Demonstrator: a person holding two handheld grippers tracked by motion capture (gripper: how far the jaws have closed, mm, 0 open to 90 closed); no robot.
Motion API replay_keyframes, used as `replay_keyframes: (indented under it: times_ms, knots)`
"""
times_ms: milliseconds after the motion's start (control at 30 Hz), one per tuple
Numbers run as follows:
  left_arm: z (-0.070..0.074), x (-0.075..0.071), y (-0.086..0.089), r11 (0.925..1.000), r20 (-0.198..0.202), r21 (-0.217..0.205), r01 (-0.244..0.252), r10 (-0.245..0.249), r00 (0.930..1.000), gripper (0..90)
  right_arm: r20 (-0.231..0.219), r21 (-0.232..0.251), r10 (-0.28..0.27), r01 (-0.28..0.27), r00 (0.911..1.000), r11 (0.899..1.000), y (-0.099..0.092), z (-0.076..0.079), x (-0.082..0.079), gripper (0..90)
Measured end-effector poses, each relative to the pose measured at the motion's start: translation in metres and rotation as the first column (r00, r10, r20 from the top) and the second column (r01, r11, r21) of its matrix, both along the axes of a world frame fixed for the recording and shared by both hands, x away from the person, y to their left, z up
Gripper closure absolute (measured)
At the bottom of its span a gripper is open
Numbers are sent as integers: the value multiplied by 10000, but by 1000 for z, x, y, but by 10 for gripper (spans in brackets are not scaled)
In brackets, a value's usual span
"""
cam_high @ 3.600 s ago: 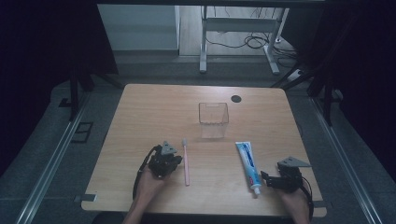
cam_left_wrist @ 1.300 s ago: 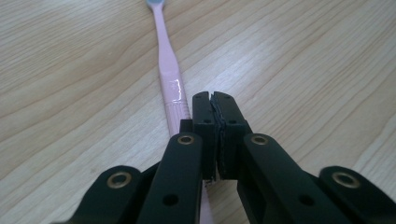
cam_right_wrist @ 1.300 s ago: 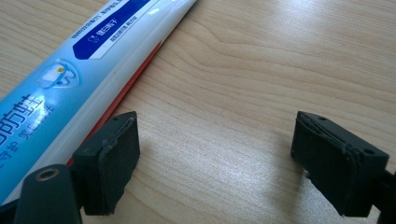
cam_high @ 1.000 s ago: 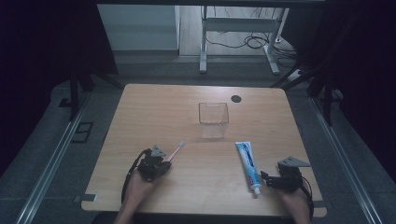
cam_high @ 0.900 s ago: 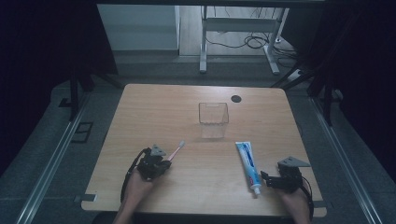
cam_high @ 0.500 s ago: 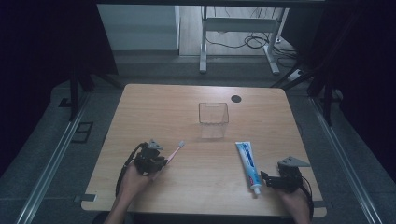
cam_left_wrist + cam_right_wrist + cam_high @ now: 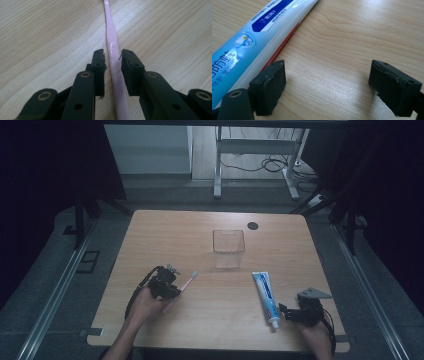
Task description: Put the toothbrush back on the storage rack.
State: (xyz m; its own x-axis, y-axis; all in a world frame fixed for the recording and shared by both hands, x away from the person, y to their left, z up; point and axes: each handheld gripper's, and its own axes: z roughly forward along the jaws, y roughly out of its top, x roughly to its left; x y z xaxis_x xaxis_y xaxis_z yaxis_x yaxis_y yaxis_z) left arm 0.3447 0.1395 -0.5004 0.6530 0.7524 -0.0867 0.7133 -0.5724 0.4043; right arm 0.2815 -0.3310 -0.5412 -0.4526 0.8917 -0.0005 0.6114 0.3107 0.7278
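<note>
A pink toothbrush (image 7: 186, 281) points its head toward the clear box, angled up to the right. My left gripper (image 7: 174, 288) is shut on its handle near the front left of the table. In the left gripper view the pink handle (image 7: 111, 45) runs between the two black jaws, and my left gripper (image 7: 112, 56) closes on it above the wood. A blue and white toothpaste tube (image 7: 264, 295) lies flat at the front right. My right gripper (image 7: 284, 312) stands open just right of its cap end. In the right gripper view the tube (image 7: 249, 32) lies beside the left jaw, and bare wood shows between the jaws of my right gripper (image 7: 327, 82).
A clear square plastic box (image 7: 228, 242) stands upright at the middle of the wooden table (image 7: 165, 235). A round dark cable hole (image 7: 253, 225) sits behind it to the right. Dark floor, rails and a metal frame surround the table.
My left gripper took hold of the toothbrush, turned it from lying straight to slanting right, and has moved it away from the table's front edge. The right gripper and the tube have stayed put.
</note>
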Motion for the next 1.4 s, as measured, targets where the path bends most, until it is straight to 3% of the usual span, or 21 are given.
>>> replay_keyframes:
  times_ms: [300,467,700,900,1033,1400]
  knots:
    - [0,15,-16,9974,-535,687,217,-181,9984,718,-4,-1,20,-20,10000,10000,0,0,0,135]
    - [-4,22,-27,9915,-854,1262,317,-210,9961,717,-8,-6,31,-31,10000,10000,0,0,0,133]
    - [-2,26,-31,9883,-1115,1504,236,-68,9937,752,-11,-4,49,-49,10000,10000,0,0,0,132]
    - [-1,30,-35,9796,-1195,1998,219,22,9928,786,-12,-3,49,-49,10000,10000,0,0,0,132]
    - [0,30,-35,9795,-1103,2006,172,52,9939,787,-10,-5,51,-51,10000,10000,0,0,0,132]
    - [17,30,-27,9951,-853,989,95,-11,9964,788,-10,-6,51,-51,10000,10000,0,0,0,132]
